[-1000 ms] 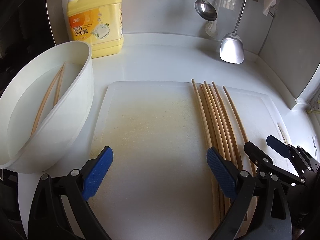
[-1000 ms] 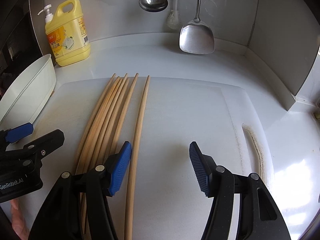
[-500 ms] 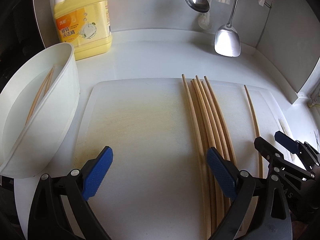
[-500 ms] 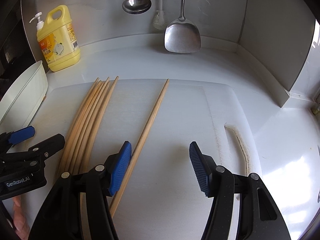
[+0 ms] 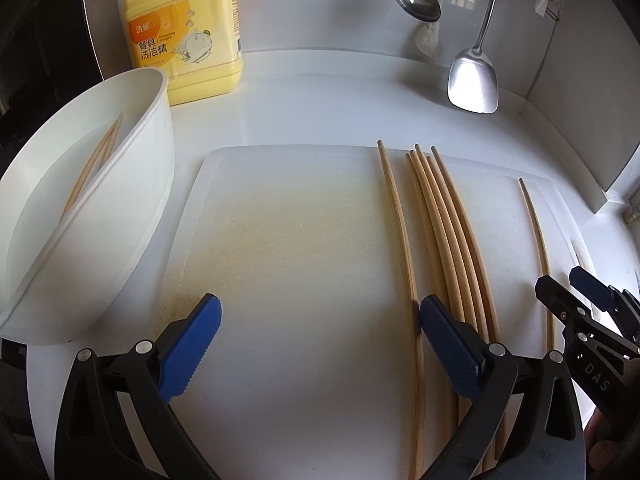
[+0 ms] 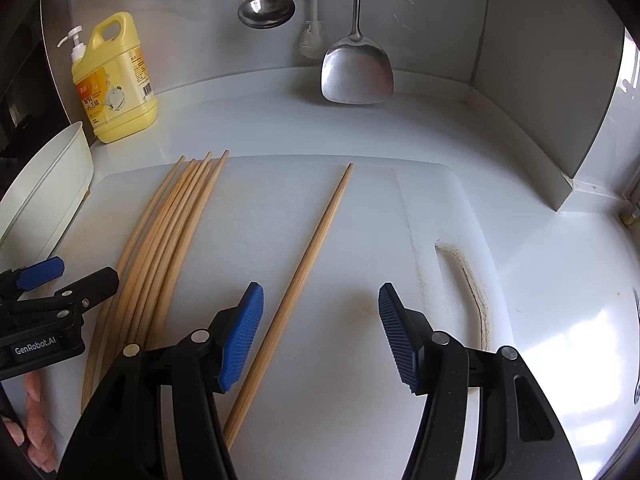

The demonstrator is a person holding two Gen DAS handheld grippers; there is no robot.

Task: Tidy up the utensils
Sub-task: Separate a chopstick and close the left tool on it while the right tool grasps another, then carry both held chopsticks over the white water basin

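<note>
Both grippers spread and empty over the cutting board: right gripper straddles 1 lone chopstick toward the right edge; left gripper beside the bundle; pinch each squarely before lifting toward the bin.

Bits on my table and wall

At ten o'clock stands a yellow dish-soap bottle; at twelve a steel ladle, a white brush and a steel spatula hang on the wall.
</note>
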